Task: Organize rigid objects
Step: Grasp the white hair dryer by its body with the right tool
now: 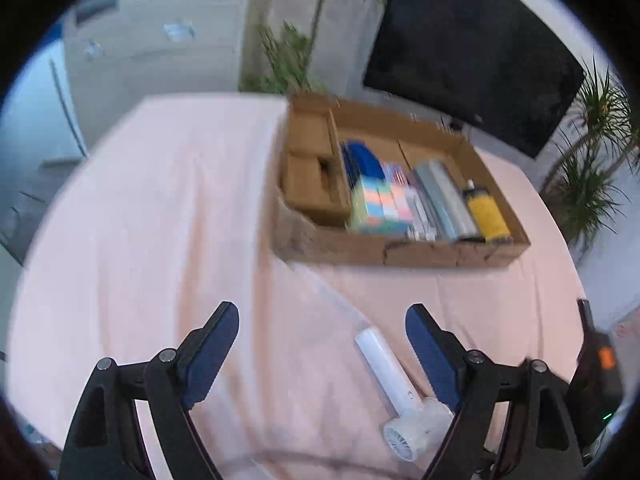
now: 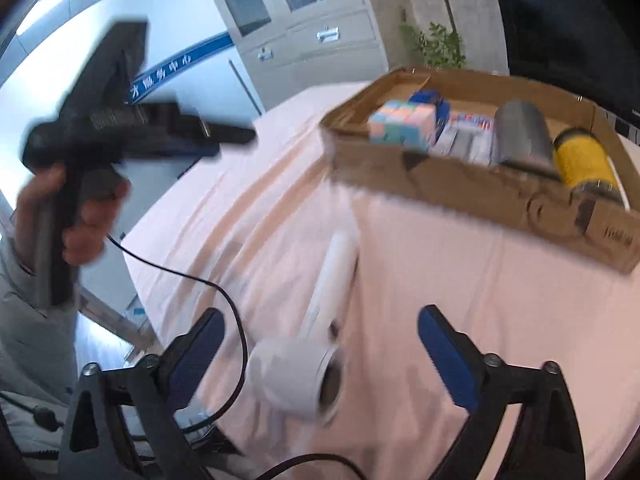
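The white handheld fan lies on its side on the pink-clothed counter, outside the cardboard box, so by my reading it is the one rigid object not yet put away. The box already holds a neat row: a blue item, a pastel cube, flat packs, a grey roll and a yellow bottle, laid side by side, probably to leave room for more.

The left gripper has its jaws spread apart with nothing clamped; the fan sits just inside its right finger, not touched by the pads. The right gripper also stands released and wide, with the fan's head between its fingers but not pressed. Both point down toward the fan, which suggests a pick-up is being lined up.

The left wrist view shows the box's partitioned side section and the fan's grille. The right wrist view alone shows the fan's open barrel end, the person's hand on the left gripper's handle, a black cable trailing at the counter's edge, and a cabinet behind.
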`<state>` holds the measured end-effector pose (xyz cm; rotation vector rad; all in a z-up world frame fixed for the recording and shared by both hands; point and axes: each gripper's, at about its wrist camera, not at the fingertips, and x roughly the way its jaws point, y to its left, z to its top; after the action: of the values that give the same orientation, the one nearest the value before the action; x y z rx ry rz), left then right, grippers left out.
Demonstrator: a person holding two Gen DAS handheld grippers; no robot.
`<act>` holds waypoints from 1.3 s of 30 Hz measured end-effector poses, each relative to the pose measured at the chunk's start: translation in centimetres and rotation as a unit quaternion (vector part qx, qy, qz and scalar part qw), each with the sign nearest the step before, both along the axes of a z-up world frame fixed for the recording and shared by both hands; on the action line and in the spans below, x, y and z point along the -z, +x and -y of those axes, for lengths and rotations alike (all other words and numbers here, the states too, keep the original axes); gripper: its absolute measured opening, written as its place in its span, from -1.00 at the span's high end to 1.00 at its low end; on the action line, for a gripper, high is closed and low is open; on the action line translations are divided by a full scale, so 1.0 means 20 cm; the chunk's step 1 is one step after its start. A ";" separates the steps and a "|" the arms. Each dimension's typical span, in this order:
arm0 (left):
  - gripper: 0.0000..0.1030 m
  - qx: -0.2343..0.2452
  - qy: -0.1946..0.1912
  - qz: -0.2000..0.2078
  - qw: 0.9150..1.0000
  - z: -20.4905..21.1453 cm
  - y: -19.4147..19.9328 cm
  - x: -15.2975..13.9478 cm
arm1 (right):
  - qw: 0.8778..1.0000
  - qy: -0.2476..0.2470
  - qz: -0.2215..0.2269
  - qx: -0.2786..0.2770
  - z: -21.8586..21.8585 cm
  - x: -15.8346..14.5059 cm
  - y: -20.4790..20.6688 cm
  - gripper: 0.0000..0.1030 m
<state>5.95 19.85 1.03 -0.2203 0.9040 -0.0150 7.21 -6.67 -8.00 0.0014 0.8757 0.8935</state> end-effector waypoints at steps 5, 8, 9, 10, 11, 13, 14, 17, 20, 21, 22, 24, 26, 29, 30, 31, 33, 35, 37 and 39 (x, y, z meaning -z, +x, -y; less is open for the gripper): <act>-0.68 -0.009 0.073 -0.016 0.997 0.03 -0.07 -0.05 | 1.000 -0.010 -0.010 0.003 -0.02 0.07 -0.08 -0.80; -0.67 0.032 0.012 -0.055 0.998 0.10 0.00 0.19 | 1.000 -0.016 -0.017 -0.006 -0.07 0.13 -0.11 -0.75; -0.66 0.041 -0.009 -0.062 0.997 0.12 0.02 0.26 | 1.000 -0.017 -0.017 -0.009 -0.09 0.15 -0.13 -0.69; -0.63 0.050 -0.030 -0.078 0.995 0.15 0.07 0.37 | 1.000 -0.017 -0.013 -0.012 -0.11 0.16 -0.15 -0.64; -0.62 0.053 -0.040 -0.090 0.994 0.16 0.11 0.45 | 1.000 -0.019 -0.007 -0.011 -0.13 0.17 -0.16 -0.63; -0.50 0.061 -0.045 -0.099 0.992 0.19 0.19 0.58 | 0.999 -0.034 0.013 -0.007 -0.16 0.20 -0.16 -0.34; -0.41 0.062 -0.051 -0.105 0.991 0.20 0.22 0.62 | 0.999 -0.047 0.020 -0.004 -0.18 0.22 -0.15 -0.28; -0.23 0.085 -0.082 -0.105 0.987 0.21 0.30 0.68 | 0.999 -0.043 0.008 -0.004 -0.19 0.25 -0.14 -0.22; -0.07 0.119 -0.068 -0.093 0.986 0.25 0.35 0.69 | 0.998 -0.049 0.016 -0.033 -0.17 0.25 -0.16 -0.21; -0.01 0.130 -0.063 -0.091 0.985 0.26 0.35 0.69 | 0.998 -0.048 0.013 -0.043 -0.15 0.25 -0.16 -0.21; 0.10 0.139 -0.060 -0.097 0.984 0.27 0.36 0.70 | 0.998 -0.045 0.008 -0.050 -0.13 0.25 -0.16 -0.20; 0.13 0.136 -0.072 -0.104 0.983 0.26 0.34 0.69 | 0.998 -0.037 -0.006 -0.050 -0.09 0.24 -0.13 -0.20; 0.14 0.123 -0.103 -0.105 0.981 0.23 0.31 0.67 | 0.999 -0.037 -0.012 -0.035 -0.07 0.23 -0.11 -0.19; 0.11 0.104 -0.152 -0.121 0.976 0.21 0.22 0.67 | 0.999 -0.024 -0.027 -0.012 -0.08 0.22 -0.07 -0.19; 0.11 0.103 -0.167 -0.130 0.972 0.21 0.20 0.68 | 0.999 -0.019 -0.035 -0.006 -0.09 0.22 -0.06 -0.19; 0.07 0.102 -0.173 -0.137 0.970 0.22 0.18 0.69 | 0.999 -0.017 -0.041 -0.003 -0.10 0.22 -0.04 -0.18; 0.05 0.102 -0.195 -0.157 0.963 0.25 0.15 0.73 | 0.999 -0.018 -0.048 0.003 -0.13 0.23 -0.04 -0.18; 0.07 0.099 -0.195 -0.174 0.960 0.28 0.16 0.77 | 0.998 -0.022 -0.052 0.005 -0.17 0.22 -0.03 -0.18; 0.17 0.089 -0.194 -0.176 0.961 0.28 0.15 0.78 | 0.999 -0.029 -0.042 -0.002 -0.21 0.20 -0.04 -0.18; 0.18 0.080 -0.193 -0.164 0.964 0.27 0.14 0.75 | 0.999 -0.037 -0.023 -0.003 -0.25 0.16 -0.07 -0.18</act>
<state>8.77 14.48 -14.05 -0.5231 1.2458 -0.3147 5.75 -1.68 -11.23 -0.0450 0.9526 0.8696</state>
